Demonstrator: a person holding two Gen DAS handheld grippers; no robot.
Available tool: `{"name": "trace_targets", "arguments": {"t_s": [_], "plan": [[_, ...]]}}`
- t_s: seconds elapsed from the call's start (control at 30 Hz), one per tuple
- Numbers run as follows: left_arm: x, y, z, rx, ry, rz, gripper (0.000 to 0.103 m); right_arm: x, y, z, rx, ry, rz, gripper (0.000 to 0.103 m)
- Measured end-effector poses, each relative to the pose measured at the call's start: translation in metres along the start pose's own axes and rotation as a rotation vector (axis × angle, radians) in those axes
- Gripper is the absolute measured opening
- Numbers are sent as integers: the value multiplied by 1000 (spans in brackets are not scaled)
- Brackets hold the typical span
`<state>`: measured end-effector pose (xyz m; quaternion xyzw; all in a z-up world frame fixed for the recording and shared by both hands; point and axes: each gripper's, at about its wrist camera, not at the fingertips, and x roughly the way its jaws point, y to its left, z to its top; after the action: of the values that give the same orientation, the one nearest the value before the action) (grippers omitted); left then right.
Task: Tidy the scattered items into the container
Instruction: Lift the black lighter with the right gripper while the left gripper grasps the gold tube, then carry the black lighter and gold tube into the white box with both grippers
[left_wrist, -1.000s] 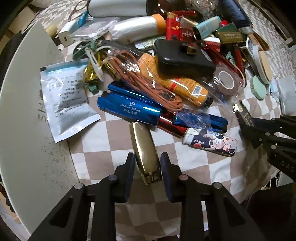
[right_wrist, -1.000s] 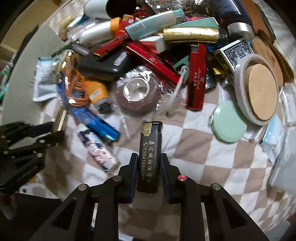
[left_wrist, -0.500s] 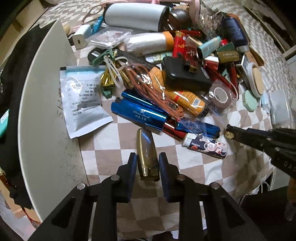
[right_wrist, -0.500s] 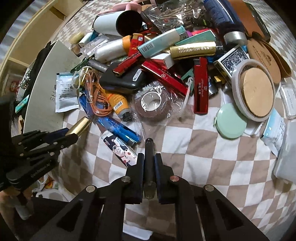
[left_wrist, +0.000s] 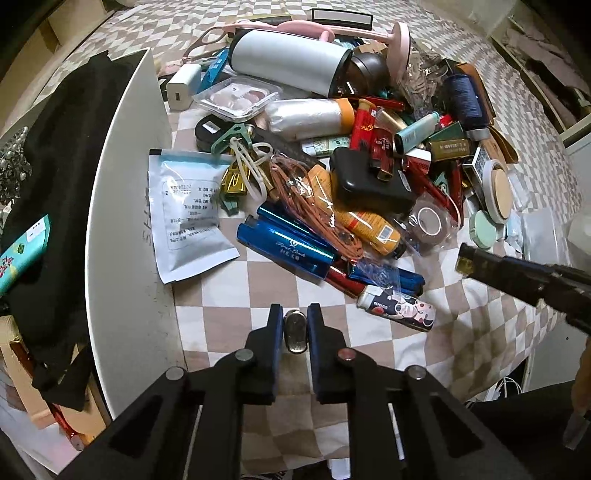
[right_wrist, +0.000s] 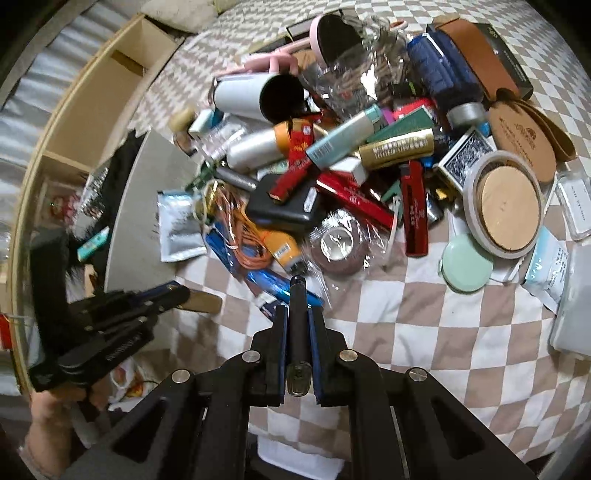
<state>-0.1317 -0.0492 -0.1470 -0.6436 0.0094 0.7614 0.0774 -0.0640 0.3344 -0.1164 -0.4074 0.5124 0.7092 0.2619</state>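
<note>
A gold lighter (left_wrist: 294, 331) is held between the left tongs (left_wrist: 294, 325), whose jaws are closing on it; it is seen end-on, pointing away over the checkered cloth (left_wrist: 229, 325). A black lighter (right_wrist: 297, 325) is clamped edge-on in the right tongs (right_wrist: 297, 314), its gold-capped end shown in the left wrist view as a small block sticking out in front of the jaws. Both lighters are lifted clear of the cloth, on the near side of the pile of scattered items (left_wrist: 369, 166). The container cannot be told for certain; a white tray-like edge (left_wrist: 122, 221) lies left of the pile.

Both lighters are judged light, rigid and smooth-sided. The gold one looks polished and likely slippery, so a hold across its flat faces near the middle is judged safest. The black one is gripped across its narrow faces along much of its length, which seems secure. Neither looks fragile, though a fall back into the pile could scatter nearby things.

Compared with a second earlier, the gold lighter is no longer lying flat on the cloth near the blue lighter (left_wrist: 288, 251) with the jaws loosely around it; it is now raised and turned. The black lighter, earlier flat on the cloth showing its printed face, is now lifted and rotated onto its edge. More of the pile is taken in by both views.
</note>
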Motion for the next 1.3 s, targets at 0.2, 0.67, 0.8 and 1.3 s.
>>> {"name": "trace_targets", "arguments": {"t_s": [0.2, 0.67, 0.8, 1.3], "plan": [[2, -25, 12, 0, -30, -15, 13, 2, 3, 4, 33, -3, 11, 12], [-57, -12, 32, -84, -209, -91, 13, -29, 24, 26, 68, -98, 111, 12], [-77, 5, 35, -145, -268, -134, 13, -39, 38, 34, 63, -126, 160, 12], [-136, 66, 18, -284, -461, -117, 13, -35, 93, 48, 15, -138, 266, 12]]}}
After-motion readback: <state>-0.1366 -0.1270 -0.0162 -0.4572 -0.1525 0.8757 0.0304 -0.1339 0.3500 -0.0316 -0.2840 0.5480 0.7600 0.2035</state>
